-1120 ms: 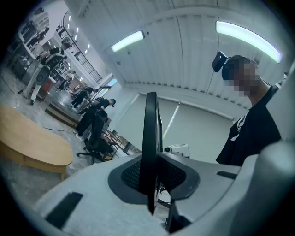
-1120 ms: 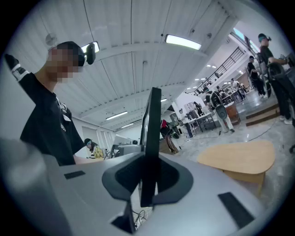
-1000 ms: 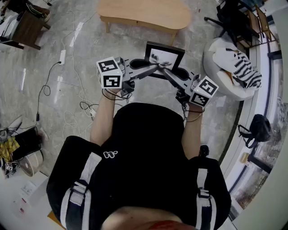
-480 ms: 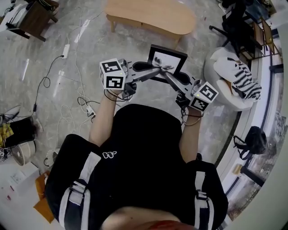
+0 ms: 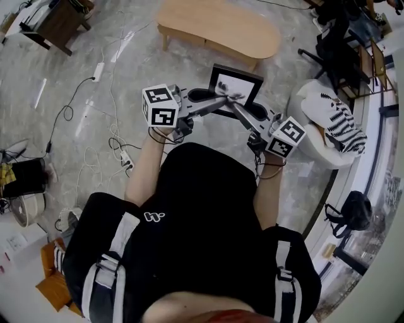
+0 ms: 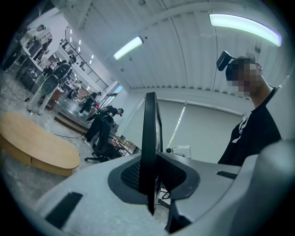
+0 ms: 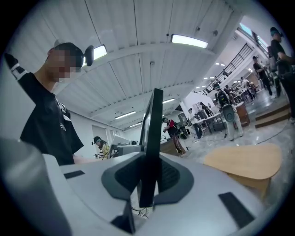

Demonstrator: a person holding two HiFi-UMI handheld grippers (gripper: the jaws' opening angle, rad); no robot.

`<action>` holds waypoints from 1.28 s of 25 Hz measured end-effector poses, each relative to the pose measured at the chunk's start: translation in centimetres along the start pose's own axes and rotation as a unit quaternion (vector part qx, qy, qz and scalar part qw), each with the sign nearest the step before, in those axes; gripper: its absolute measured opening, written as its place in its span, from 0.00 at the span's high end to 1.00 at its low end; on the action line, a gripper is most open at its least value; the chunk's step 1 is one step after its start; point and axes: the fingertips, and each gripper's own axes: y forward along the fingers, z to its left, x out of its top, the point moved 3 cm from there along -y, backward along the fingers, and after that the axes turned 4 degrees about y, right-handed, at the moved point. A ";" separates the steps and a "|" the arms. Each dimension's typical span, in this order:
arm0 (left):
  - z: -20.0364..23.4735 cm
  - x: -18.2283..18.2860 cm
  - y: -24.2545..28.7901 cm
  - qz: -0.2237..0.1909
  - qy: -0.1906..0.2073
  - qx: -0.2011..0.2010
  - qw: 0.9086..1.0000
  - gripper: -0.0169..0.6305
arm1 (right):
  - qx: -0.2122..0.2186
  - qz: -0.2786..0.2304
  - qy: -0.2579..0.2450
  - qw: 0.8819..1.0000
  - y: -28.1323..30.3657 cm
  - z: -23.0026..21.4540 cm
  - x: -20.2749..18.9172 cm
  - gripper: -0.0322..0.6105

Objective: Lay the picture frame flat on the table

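Note:
A black picture frame [image 5: 235,83] with a white print hangs in the air in front of the person, above the floor and short of the wooden table [image 5: 218,28]. My left gripper [image 5: 221,101] and right gripper [image 5: 236,102] meet at its lower edge, each shut on it. In the left gripper view the frame [image 6: 150,133] stands edge-on between the pads of the left gripper [image 6: 150,177]. The right gripper view shows the same frame [image 7: 152,129] edge-on, pinched in the right gripper [image 7: 146,179]. The table [image 7: 246,163] lies beyond at the right.
A white chair with a striped cloth [image 5: 329,113] stands to the right. Cables and a power strip [image 5: 113,135] trail over the marble floor at the left. A dark side table [image 5: 60,19] sits top left, and a black bag [image 5: 352,211] lies by the window.
The person has stepped toward the wooden table with the frame; table and floor have shifted in the head view. Both grippers keep the same hold on the frame.

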 end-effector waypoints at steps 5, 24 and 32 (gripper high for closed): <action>3.1 0.5 0.5 -0.002 0.002 -0.011 1.000 0.90 | -0.012 0.003 -0.008 1.000 1.2 -2.7 0.6 0.88; 31.9 11.6 3.5 -0.028 -0.039 0.007 0.999 0.88 | -0.037 0.019 -0.007 0.999 15.4 -28.1 11.2 0.87; 47.0 17.3 2.0 -0.029 -0.069 0.035 0.997 0.88 | -0.034 0.035 0.019 0.999 25.5 -40.2 15.5 0.87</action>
